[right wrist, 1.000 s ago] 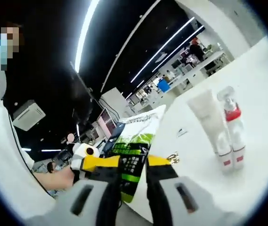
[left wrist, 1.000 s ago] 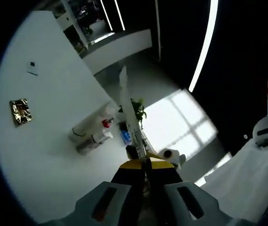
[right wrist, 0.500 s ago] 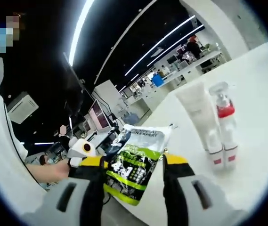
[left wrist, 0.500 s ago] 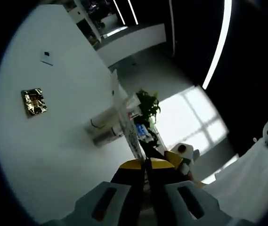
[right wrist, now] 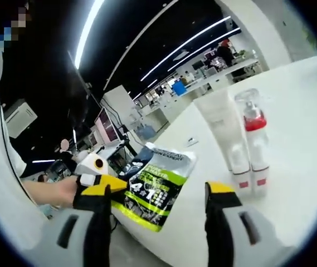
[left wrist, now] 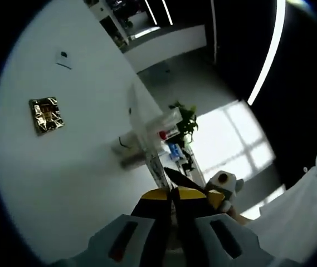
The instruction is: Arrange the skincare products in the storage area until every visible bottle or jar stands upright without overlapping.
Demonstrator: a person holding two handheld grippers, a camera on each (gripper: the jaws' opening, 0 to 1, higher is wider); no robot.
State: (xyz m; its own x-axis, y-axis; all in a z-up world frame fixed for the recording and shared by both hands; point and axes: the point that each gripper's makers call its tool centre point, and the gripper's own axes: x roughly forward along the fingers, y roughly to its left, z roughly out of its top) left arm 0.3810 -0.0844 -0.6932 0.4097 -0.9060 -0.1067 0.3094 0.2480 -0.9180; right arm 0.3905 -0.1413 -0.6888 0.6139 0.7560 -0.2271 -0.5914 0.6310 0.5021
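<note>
My left gripper (left wrist: 172, 194) is shut on the bottom edge of a green and black pouch (left wrist: 147, 139), which rises edge-on from its jaws. In the right gripper view the pouch (right wrist: 155, 183) hangs over the table's edge, between the jaws of my right gripper (right wrist: 159, 192), which stand wide open and apart from it. The left gripper (right wrist: 90, 167) comes in from the left at the pouch's lower corner. A white tube (right wrist: 222, 133) and a spray bottle (right wrist: 251, 136) with a red collar stand upright, side by side, on the white table (right wrist: 297, 144).
A gold foil packet (left wrist: 47, 114) lies flat on the white table (left wrist: 63, 178), well away from the tube (left wrist: 129, 143) and bottle (left wrist: 166, 127). A small white tag (left wrist: 63, 58) lies farther off. The right gripper (left wrist: 218, 186) sits beyond the table's edge. Desks and monitors fill the room behind.
My right gripper has opened and let go of the pouch. The left gripper keeps its hold. Both cameras have shifted a little.
</note>
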